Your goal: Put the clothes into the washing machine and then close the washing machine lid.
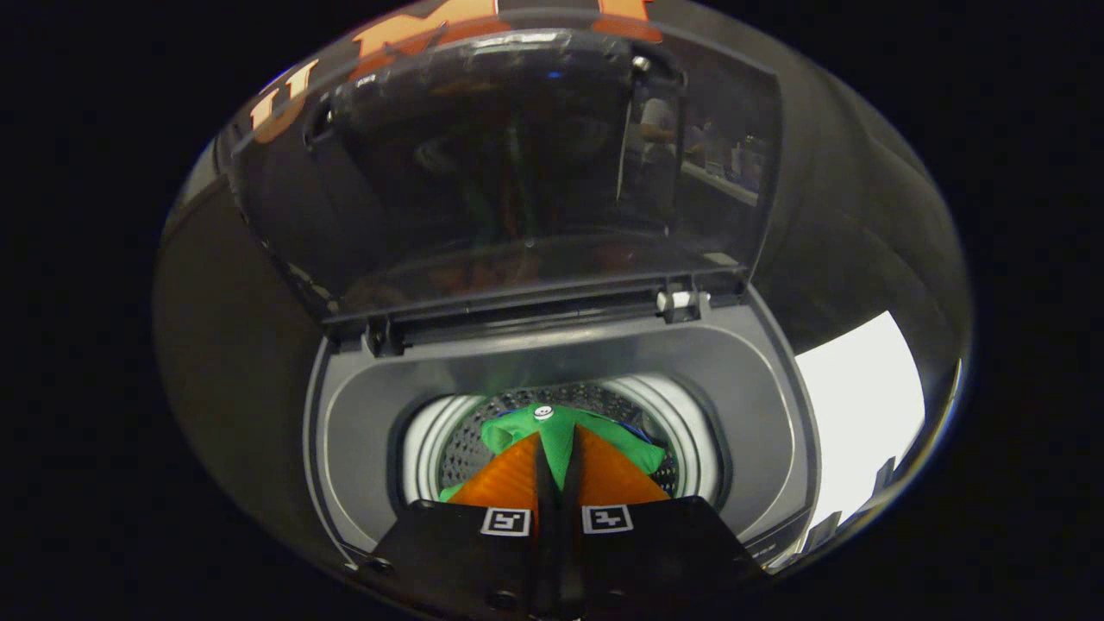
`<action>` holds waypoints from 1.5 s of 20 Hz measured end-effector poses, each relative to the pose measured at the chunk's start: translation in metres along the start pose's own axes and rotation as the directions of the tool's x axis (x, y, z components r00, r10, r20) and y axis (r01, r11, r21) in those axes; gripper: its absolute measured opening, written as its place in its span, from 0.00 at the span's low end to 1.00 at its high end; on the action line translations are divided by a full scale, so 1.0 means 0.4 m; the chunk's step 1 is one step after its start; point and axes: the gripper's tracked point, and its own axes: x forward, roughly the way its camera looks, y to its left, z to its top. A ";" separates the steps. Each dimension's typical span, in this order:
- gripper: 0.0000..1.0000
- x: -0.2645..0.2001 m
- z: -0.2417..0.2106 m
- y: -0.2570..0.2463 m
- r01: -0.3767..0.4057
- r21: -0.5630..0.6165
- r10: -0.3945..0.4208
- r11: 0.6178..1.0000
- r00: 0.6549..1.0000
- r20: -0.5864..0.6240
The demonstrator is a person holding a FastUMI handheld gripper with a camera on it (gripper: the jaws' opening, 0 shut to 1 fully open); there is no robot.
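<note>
While the lid [517, 164] stands propped open to leave the drum [690, 457] free, the gripper [556, 448] hangs over it, fingers pinching a green garment [561, 431] for dropping inside.

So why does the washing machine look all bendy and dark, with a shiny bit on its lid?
Gripper view: the fisheye lens bends the washing machine into curves; the booth is dim, so the raised lid mirrors a lit room; a bright white patch glares to the right of the machine; the tool, pinching green clothing over the drum, looks sharp.
</note>
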 end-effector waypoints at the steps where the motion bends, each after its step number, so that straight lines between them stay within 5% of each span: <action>1: 0.08 0.014 -0.010 0.001 0.007 -0.013 -0.007 1.000 1.000 -0.010; 9: 0.13 0.044 -0.074 -0.005 0.050 -0.009 -0.050 0.999 0.995 -0.089; 12: 0.37 0.023 -0.034 -0.013 0.041 -0.028 -0.042 0.999 0.998 -0.038; 14: 0.38 -0.003 -0.006 -0.017 0.039 -0.045 -0.040 0.998 0.999 -0.014; 20: 0.96 -0.125 0.058 -0.039 0.034 -0.079 -0.031 0.996 0.999 0.038; 30: 1.00 -0.413 0.263 -0.066 0.044 -0.114 -0.016 0.992 0.973 0.231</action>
